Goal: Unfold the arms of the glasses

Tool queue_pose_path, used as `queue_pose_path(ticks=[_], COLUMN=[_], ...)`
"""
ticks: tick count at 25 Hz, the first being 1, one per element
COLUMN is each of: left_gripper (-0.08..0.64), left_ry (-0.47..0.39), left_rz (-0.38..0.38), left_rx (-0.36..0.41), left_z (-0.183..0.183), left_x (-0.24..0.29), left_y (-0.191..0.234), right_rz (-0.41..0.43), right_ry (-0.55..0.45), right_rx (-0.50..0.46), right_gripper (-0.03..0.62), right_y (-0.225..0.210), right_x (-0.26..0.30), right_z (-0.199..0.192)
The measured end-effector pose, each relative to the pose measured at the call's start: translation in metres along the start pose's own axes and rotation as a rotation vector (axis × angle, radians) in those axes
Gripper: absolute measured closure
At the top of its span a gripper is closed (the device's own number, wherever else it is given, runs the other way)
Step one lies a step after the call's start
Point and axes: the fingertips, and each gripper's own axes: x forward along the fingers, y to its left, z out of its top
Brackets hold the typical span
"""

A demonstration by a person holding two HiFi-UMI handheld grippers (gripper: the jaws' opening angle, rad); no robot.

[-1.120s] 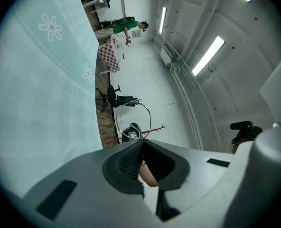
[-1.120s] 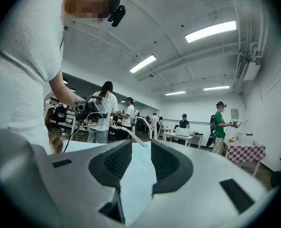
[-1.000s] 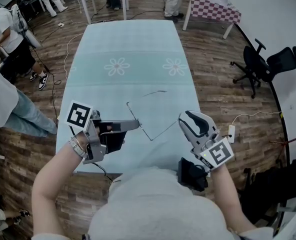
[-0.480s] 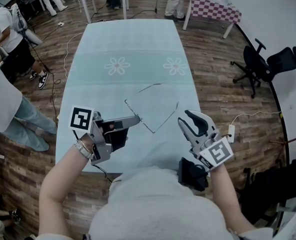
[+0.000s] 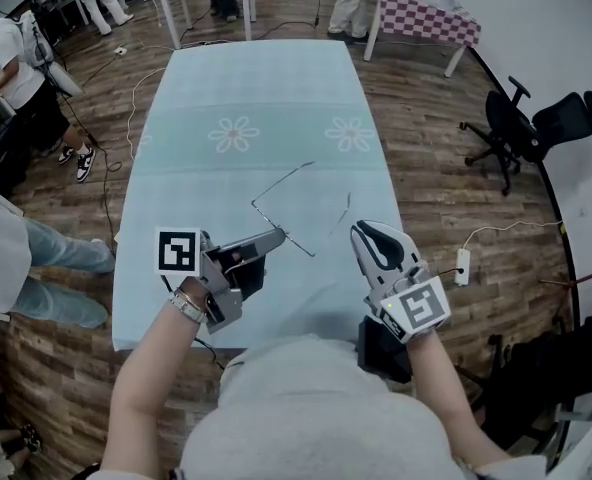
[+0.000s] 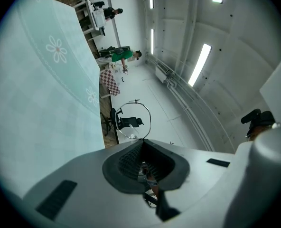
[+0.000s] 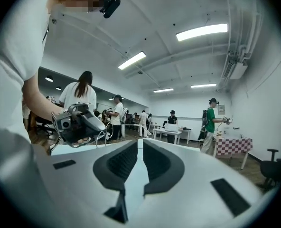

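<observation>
Thin wire-framed glasses [image 5: 281, 228] hang just above the pale green tablecloth [image 5: 256, 88] near its front edge. My left gripper [image 5: 276, 236] is shut on the frame; a round lens rim [image 6: 133, 120] sticks up beyond its jaws [image 6: 144, 145]. One arm [image 5: 286, 180] stretches away to the upper right, and a short piece of the other arm [image 5: 344, 210] shows just ahead of my right gripper [image 5: 360, 230]. That gripper's jaws have just been closing. They now stand with a narrow gap [image 7: 139, 148] and nothing seen between them.
Flower prints [image 5: 234, 132] cross the middle of the cloth. People stand at the left [image 5: 16, 68], with an office chair [image 5: 521, 128] and a power strip [image 5: 463, 265] on the wooden floor to the right. A checked table [image 5: 426, 13] stands at the back.
The left gripper has shifted slightly right with the glasses, which have turned so that one arm points further away. The right gripper's jaws have narrowed from wide apart.
</observation>
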Motion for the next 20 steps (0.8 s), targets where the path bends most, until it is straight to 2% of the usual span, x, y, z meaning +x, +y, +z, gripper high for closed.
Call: queue_pose_path(ticks=[7, 12, 20], left_gripper=[0.551, 0.551, 0.551], left_ry=[-0.127, -0.209, -0.338], left_rz=[-0.024, -0.011, 0.020], left_rx=[-0.035, -0.028, -0.006], left_z=[0.004, 0.008, 0.019], left_x=[0.002, 0.001, 0.002], left_y=[0.011, 0.019, 0.026], right_rz=[-0.052, -0.092, -0.147], right_ry=[-0.006, 0.035, 0.048], right_rx=[0.047, 0.007, 0.039], right_gripper=[0.575, 0.581, 0.584], right_y=[0.002, 0.002, -0.008], right_x=[0.008, 0.014, 0.025], right_z=[0.002, -0.003, 0.004])
